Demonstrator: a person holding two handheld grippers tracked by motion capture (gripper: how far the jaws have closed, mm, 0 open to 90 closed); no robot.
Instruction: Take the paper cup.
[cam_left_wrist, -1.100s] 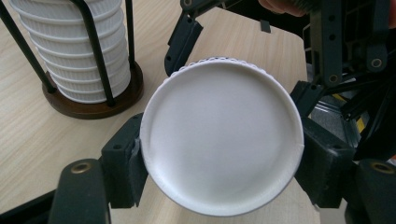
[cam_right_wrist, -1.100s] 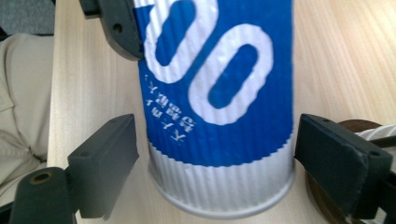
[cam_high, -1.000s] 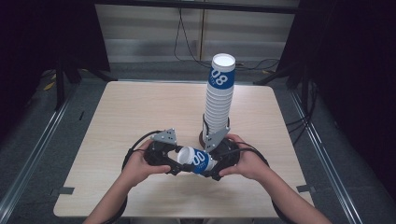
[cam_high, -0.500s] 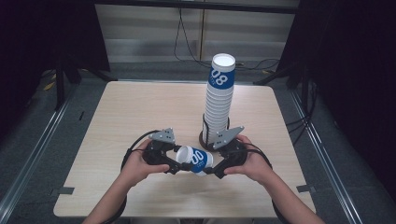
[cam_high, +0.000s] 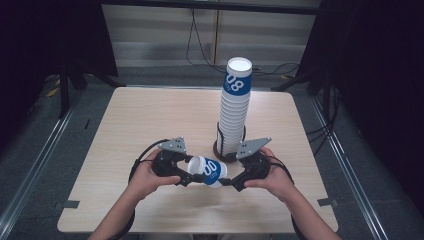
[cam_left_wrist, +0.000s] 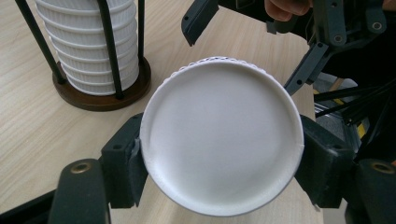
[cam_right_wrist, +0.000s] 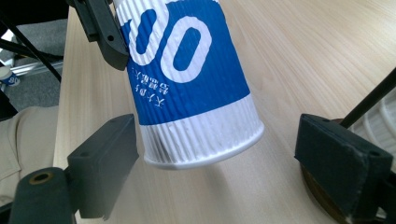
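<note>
A blue and white ribbed paper cup (cam_high: 207, 171) lies level above the table's near middle. My left gripper (cam_high: 192, 175) is shut on it near its base. In the left gripper view the cup's round white bottom (cam_left_wrist: 219, 144) sits between the pads, which press on both sides. My right gripper (cam_high: 227, 180) faces the cup's other end. In the right gripper view its jaws stand open on either side of the cup's rim end (cam_right_wrist: 196, 107), with a gap on each side. A tall stack of upturned cups (cam_high: 235, 110) stands just behind.
The stack rests in a holder of black rods on a round brown base (cam_left_wrist: 102, 98), close behind both grippers. Bare wooden table (cam_high: 150, 115) stretches to the left and far side. Cables trail behind the table, and dark floor surrounds it.
My right gripper has shifted a little to the right, its grey plate swinging away from the stack's foot. The left gripper and the cup have stayed put.
</note>
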